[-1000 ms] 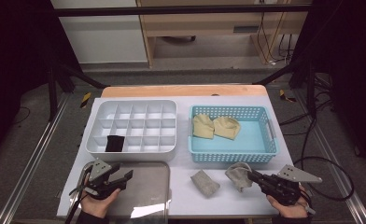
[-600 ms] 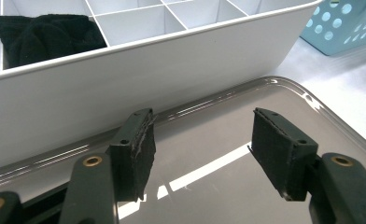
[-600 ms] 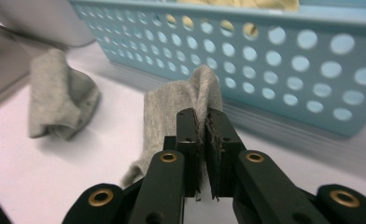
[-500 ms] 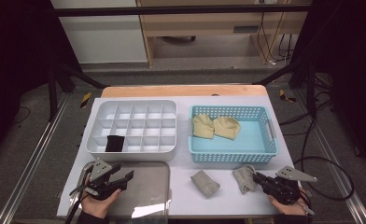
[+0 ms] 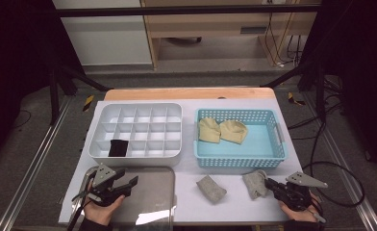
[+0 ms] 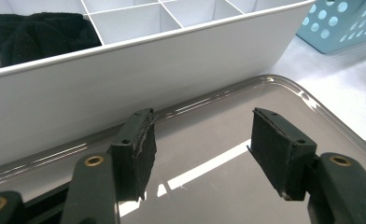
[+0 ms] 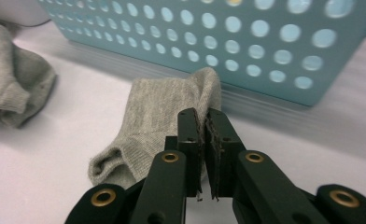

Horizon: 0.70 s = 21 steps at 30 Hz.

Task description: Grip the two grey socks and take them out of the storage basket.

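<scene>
The right gripper [image 5: 269,183] sits low over the white table top [image 5: 234,202] near its front right corner, and its two black jaws are pinched together on the edge of a small grey knitted sock [image 5: 255,184]. In the right gripper view the sock [image 7: 162,126] lies flat in front of the jaws, with its far end touching the base of the light blue perforated plastic basket [image 7: 246,42], and only a thin fold of fabric is caught between the pads; the jaws have just been closing on it.

A second grey sock [image 5: 210,188], crumpled, lies on the table to the left, apart from the held one. Inside the basket [image 5: 278,139] rest two folded beige socks [image 5: 222,130].

The left gripper [image 5: 129,183] hovers over a shiny metal tray [image 5: 153,202] with its jaws spread wide and nothing between them. Just beyond it stands a white plastic divided organiser box [image 5: 133,130], with a black sock [image 5: 118,147] in a front compartment.
</scene>
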Tool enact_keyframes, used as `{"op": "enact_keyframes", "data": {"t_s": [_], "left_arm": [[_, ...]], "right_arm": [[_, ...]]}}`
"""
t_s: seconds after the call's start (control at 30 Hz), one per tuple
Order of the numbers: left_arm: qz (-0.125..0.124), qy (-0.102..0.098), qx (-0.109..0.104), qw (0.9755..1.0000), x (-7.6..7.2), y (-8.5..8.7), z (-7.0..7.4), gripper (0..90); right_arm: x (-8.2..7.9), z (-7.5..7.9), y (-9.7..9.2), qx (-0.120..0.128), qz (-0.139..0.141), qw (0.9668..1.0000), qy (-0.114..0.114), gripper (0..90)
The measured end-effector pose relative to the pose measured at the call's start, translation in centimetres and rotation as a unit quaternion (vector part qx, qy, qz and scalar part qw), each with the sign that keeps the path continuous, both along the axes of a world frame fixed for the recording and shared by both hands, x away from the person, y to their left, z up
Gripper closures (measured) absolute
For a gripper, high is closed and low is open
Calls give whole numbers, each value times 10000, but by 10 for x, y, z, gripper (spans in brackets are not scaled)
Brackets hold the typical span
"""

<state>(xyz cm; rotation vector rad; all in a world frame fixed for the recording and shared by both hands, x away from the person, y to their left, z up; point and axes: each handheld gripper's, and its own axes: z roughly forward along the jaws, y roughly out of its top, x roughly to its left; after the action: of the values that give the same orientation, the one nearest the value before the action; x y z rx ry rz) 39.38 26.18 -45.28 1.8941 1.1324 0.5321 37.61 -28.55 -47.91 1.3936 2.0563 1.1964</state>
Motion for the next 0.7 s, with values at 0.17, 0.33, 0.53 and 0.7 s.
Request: {"op": "enact_keyframes", "data": {"t_s": [0.17,0.33,0.53,0.7], "left_arm": [[-7,-40,8,10000,-1,-1,2,393],[-18,-50,39,10000,-1,-1,2,387],[-30,-104,30,9999,-2,-2,4,379],[-36,-128,26,9999,-3,-2,6,377]], "right_arm": [[0,-1,-2,-184,-89,9998,12,821],[-1,2,-3,-115,-150,9997,-164,725],[-3,15,5,-47,32,9991,-426,668],[-5,29,23,117,297,9979,-562,596]]}}
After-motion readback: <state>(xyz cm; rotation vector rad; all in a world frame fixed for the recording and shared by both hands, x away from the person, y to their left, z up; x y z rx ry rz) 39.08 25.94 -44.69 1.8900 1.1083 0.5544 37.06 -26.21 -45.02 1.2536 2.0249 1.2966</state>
